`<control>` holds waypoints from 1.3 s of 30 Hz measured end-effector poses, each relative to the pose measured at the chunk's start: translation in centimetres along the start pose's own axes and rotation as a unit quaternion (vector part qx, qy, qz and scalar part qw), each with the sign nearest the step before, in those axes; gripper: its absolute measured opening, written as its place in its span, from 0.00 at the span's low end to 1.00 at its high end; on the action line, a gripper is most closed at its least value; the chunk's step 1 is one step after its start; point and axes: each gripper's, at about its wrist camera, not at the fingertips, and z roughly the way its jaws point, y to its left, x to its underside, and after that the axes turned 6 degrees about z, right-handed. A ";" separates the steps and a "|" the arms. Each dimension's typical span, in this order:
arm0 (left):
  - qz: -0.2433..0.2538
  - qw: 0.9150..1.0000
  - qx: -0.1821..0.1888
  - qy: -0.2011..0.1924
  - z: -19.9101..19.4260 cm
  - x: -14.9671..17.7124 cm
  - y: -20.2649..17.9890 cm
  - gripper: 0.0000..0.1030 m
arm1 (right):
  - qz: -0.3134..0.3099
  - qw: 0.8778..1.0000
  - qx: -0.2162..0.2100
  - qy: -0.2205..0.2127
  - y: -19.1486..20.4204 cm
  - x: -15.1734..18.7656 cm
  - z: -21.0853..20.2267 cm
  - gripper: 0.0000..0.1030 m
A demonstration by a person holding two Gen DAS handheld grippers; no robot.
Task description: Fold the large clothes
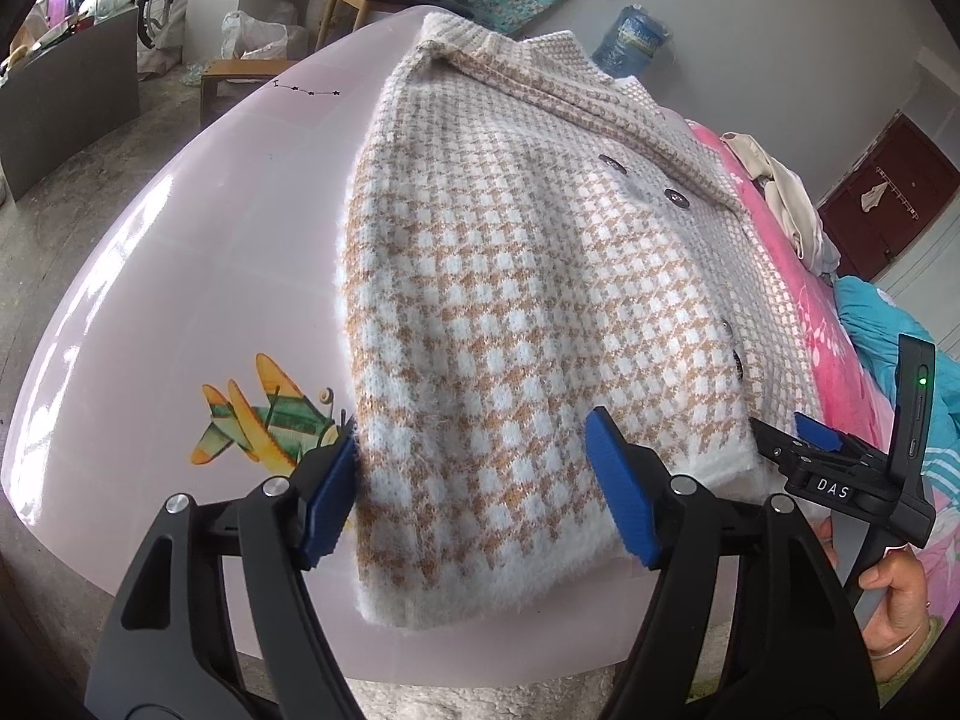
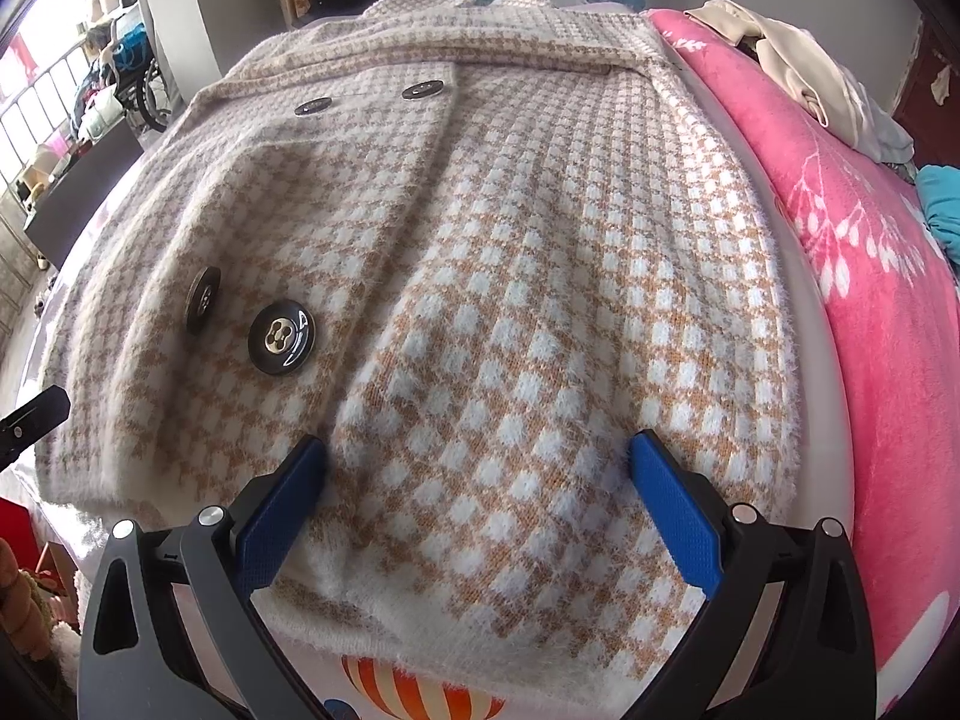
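"DAS" lettering on right gripper

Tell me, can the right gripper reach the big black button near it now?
Probably yes: the right gripper is open over the coat, and nothing lies between it and the big black button, just left of it.

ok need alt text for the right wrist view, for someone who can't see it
A tan-and-white houndstooth knit coat with dark buttons lies flat on a pale table, its hem between the open blue fingers of the right gripper. A pink floral blanket lies to the right.
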 end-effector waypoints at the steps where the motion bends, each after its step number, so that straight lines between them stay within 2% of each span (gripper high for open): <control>1: 0.000 1.000 -0.003 0.000 0.0 0.0 -0.1 0.66 | 0.000 1.000 0.000 0.000 0.0 0.0 0.0 0.94; 12: 0.016 0.999 -0.044 0.007 0.5 -0.2 -1.0 0.66 | -0.003 1.000 -0.004 -0.003 0.1 0.1 -0.2 0.94; 24: -0.007 0.997 -0.075 0.001 0.1 -0.6 0.0 0.31 | -0.017 1.000 -0.014 -0.001 0.0 0.0 -0.2 0.94; 26: -0.001 0.997 -0.082 0.000 0.1 -0.6 -0.1 0.19 | -0.018 1.000 -0.016 -0.004 0.0 0.1 -0.2 0.94; 29: 0.004 0.997 -0.082 -0.004 -0.2 -0.8 -0.3 0.11 | -0.019 1.000 -0.018 -0.007 0.0 0.3 -0.3 0.94; 39: 0.033 0.997 -0.064 -0.039 -1.5 -1.5 -1.3 0.10 | -0.022 0.999 -0.021 -0.009 -0.1 0.6 -0.5 0.94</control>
